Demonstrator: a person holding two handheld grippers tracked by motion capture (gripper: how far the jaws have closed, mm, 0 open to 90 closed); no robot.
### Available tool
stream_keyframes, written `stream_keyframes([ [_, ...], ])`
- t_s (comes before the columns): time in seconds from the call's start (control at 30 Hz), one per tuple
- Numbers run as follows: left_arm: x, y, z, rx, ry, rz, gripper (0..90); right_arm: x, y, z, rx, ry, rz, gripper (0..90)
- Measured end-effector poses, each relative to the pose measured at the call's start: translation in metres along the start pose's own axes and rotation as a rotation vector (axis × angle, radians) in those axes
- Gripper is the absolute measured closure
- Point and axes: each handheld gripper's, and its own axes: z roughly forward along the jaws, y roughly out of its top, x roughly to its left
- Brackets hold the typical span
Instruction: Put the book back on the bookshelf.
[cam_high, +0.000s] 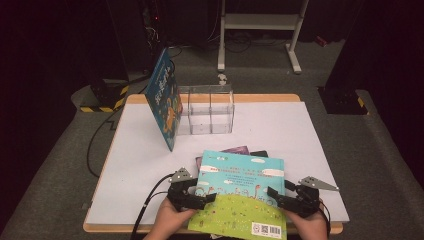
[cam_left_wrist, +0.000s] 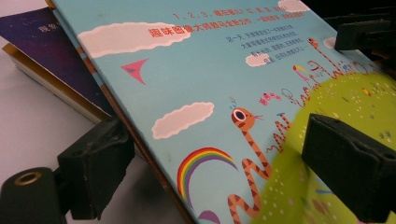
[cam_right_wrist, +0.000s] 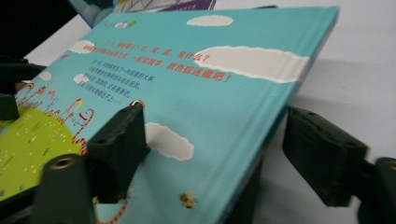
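Both grippers (cam_high: 197, 192) (cam_high: 280, 195) straddle the picture book (cam_high: 242, 192) (near edge cut off), jaws open, pads apart from it.

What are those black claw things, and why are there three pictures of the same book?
A person holds a grabbing tool in each hand: the left tool and the right tool. One camera looks down from above; one rides on each tool, so you see its black fingers up close. Both tools reach around the edges of a picture book lying on a stack of books. On the white table there is also a clear box with a blue book leaning against it.
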Motion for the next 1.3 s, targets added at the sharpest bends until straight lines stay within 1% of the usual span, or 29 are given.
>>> stream_keyframes([
  [0.07, 0.000, 0.001, 0.000, 0.005, 0.005, -0.002, 9.8, 0.000, 0.003, 0.002, 0.024, 0.008, 0.015, 21.0],
  [0.17, 0.003, 0.003, 0.002, 0.025, -0.010, -0.020, 11.7, 0.002, 0.009, 0.005, 0.059, 0.002, 0.030, 21.4],
  [0.2, 0.005, 0.004, 0.003, 0.028, -0.012, -0.028, 11.8, 0.002, 0.012, 0.006, 0.064, 0.000, 0.027, 21.4],
  [0.23, 0.006, 0.004, 0.004, 0.028, -0.010, -0.033, 11.8, 0.004, 0.016, 0.008, 0.060, -0.012, 0.018, 21.5],
  [0.27, 0.012, 0.007, 0.007, 0.024, -0.005, -0.049, 11.8, 0.004, 0.018, 0.009, 0.059, -0.019, 0.010, 21.5],
  [0.3, 0.012, 0.007, 0.007, 0.024, -0.005, -0.049, 11.8, 0.004, 0.018, 0.009, 0.059, -0.019, 0.010, 21.5],
  [0.33, 0.015, 0.009, 0.008, 0.022, -0.002, -0.055, 11.8, 0.001, 0.027, 0.016, 0.062, -0.026, -0.001, 21.7],
  [0.47, 0.033, 0.020, 0.015, 0.008, 0.003, -0.078, 11.9, -0.007, 0.046, 0.034, 0.071, -0.029, -0.011, 21.5],
  [0.5, 0.038, 0.023, 0.017, 0.003, 0.000, -0.078, 11.8, -0.009, 0.050, 0.038, 0.071, -0.032, -0.012, 21.5],
  [0.53, 0.041, 0.025, 0.018, 0.004, -0.002, -0.075, 11.9, -0.012, 0.054, 0.043, 0.071, -0.031, -0.008, 21.5],
  [0.6, 0.044, 0.027, 0.019, 0.000, -0.005, -0.069, 11.8, -0.015, 0.057, 0.048, 0.079, -0.028, 0.009, 21.5],
  [0.67, 0.043, 0.026, 0.016, -0.010, 0.000, -0.050, 11.8, -0.015, 0.055, 0.047, 0.078, -0.032, 0.007, 21.4],
  [0.7, 0.041, 0.024, 0.012, -0.023, 0.013, -0.036, 12.0, -0.015, 0.053, 0.044, 0.071, -0.039, 0.001, 21.5],
  [0.73, 0.040, 0.022, 0.010, -0.029, 0.013, -0.033, 12.5, -0.015, 0.048, 0.041, 0.063, -0.036, -0.003, 21.9],
  [0.77, 0.039, 0.021, 0.009, -0.031, 0.006, -0.039, 13.7, -0.015, 0.044, 0.038, 0.061, -0.019, -0.001, 22.1],
  [0.87, 0.037, 0.018, 0.007, -0.020, -0.005, -0.035, 14.0, -0.012, 0.034, 0.031, 0.054, 0.010, 0.009, 22.7],
  [0.97, 0.034, 0.016, 0.006, -0.019, -0.008, -0.042, 13.6, -0.010, 0.029, 0.028, 0.072, 0.046, 0.023, 22.2],
  [1.0, 0.033, 0.016, 0.006, -0.021, -0.004, -0.043, 13.6, -0.010, 0.028, 0.028, 0.073, 0.046, 0.025, 22.3],
  [1.13, 0.031, 0.017, 0.005, -0.018, 0.004, -0.040, 14.1, -0.006, 0.029, 0.028, 0.086, 0.019, 0.041, 22.5],
  [1.2, 0.030, 0.018, 0.005, -0.010, 0.011, -0.040, 14.3, -0.005, 0.030, 0.027, 0.088, 0.010, 0.033, 23.7],
  [1.23, 0.030, 0.018, 0.005, -0.006, 0.014, -0.041, 14.3, -0.004, 0.031, 0.027, 0.090, 0.007, 0.036, 24.5],
  [1.3, 0.029, 0.019, 0.004, 0.000, 0.021, -0.039, 14.4, -0.004, 0.032, 0.026, 0.076, 0.000, 0.031, 26.3],
])
